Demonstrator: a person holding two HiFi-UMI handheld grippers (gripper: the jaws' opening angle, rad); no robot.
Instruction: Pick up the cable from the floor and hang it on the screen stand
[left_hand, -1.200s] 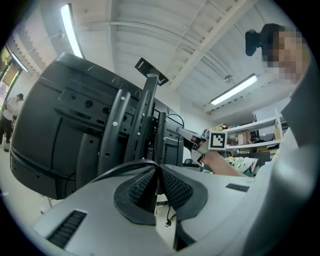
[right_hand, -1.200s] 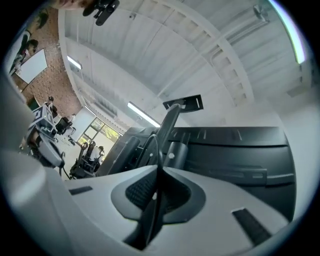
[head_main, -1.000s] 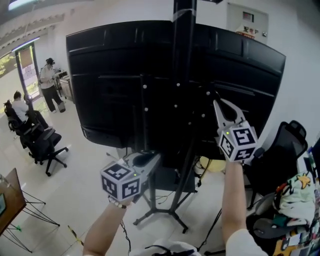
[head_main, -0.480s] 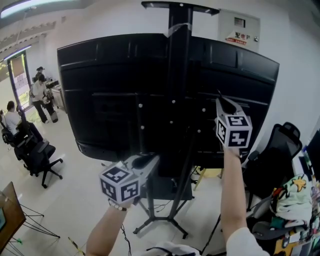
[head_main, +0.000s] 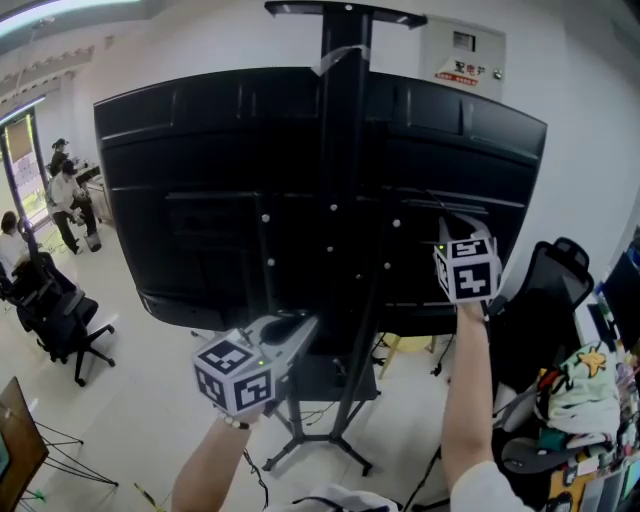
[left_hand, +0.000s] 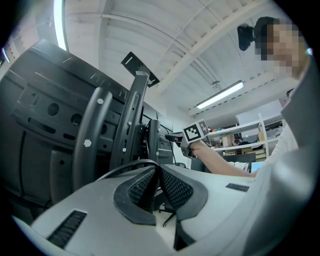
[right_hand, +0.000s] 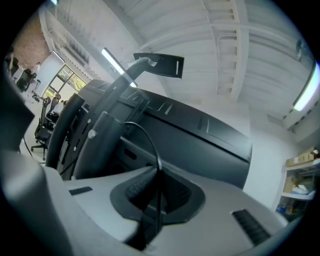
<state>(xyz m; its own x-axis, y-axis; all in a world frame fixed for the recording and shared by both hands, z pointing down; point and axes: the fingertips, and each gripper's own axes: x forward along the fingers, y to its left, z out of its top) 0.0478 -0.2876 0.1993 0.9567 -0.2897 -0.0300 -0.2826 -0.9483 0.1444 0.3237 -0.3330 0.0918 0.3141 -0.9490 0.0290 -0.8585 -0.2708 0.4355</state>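
A thin black cable (right_hand: 149, 139) runs between my two grippers, both of which are shut on it. In the head view my right gripper (head_main: 447, 220) is raised against the back of the big black screen (head_main: 200, 180), right of the stand's upright pole (head_main: 345, 150). From its jaws the cable (head_main: 415, 198) leads left along the screen's back. My left gripper (head_main: 298, 325) is lower, below the screen's bottom edge and beside the stand's column. In the left gripper view the cable (left_hand: 117, 167) arcs out of the closed pads (left_hand: 172, 187) toward the screen mount.
The stand's legs (head_main: 330, 445) spread over the pale floor below. A black office chair (head_main: 545, 300) and a cluttered heap (head_main: 590, 400) stand at the right. At the far left are more office chairs (head_main: 55, 320) and people (head_main: 65, 190).
My right gripper has swung to the right across the back of the screen with the cable in it. The left gripper has risen a little. Both stay shut.
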